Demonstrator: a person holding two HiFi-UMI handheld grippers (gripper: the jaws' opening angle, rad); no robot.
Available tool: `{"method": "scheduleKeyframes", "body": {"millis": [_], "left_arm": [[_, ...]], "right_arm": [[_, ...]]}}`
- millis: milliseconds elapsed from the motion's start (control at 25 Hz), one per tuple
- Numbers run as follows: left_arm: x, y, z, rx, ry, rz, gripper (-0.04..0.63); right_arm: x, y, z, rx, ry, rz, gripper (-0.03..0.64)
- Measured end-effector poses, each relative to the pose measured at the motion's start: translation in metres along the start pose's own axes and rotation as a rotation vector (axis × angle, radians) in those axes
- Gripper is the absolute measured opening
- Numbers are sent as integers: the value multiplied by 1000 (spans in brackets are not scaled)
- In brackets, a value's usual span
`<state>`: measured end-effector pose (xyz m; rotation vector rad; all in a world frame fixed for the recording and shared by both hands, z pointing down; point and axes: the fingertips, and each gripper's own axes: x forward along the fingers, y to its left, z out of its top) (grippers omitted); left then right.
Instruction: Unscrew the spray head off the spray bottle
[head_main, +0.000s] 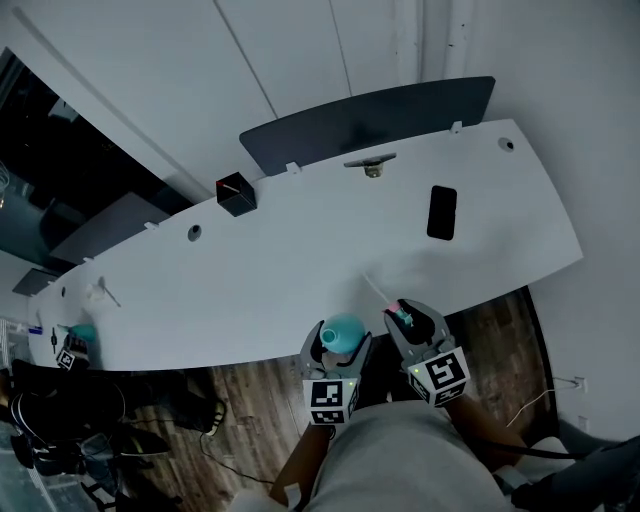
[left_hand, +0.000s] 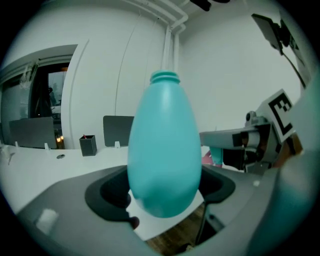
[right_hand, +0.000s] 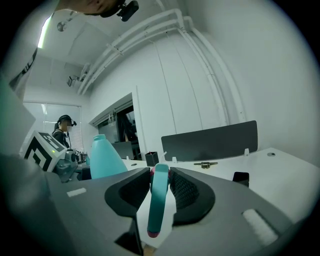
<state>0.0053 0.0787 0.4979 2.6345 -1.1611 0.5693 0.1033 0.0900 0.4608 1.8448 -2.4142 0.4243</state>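
Note:
A teal spray bottle (head_main: 343, 331) sits upright between the jaws of my left gripper (head_main: 340, 342) at the table's near edge. The pads are closed on its wide belly. In the left gripper view the bottle (left_hand: 164, 150) fills the centre and its threaded neck (left_hand: 165, 76) is bare, with no head on it. My right gripper (head_main: 408, 318) is just to the right, shut on the teal and pink spray head (right_hand: 159, 195). The head's thin white dip tube (head_main: 375, 287) points out over the table. The two grippers are side by side, apart.
The long white table (head_main: 300, 250) carries a black phone (head_main: 441, 212) at the right, a small black box (head_main: 236, 193) at the back left and a metal part (head_main: 371, 165) by the dark partition (head_main: 370, 120). Wooden floor lies below me. A person (right_hand: 64, 131) stands far left.

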Motion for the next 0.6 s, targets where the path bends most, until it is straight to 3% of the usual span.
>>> {"method": "scheduleKeyframes", "body": {"millis": [600], "left_arm": [[2, 17, 1, -8, -13, 4, 400]], "right_arm": [[14, 9, 7, -24, -5, 11, 127]]}}
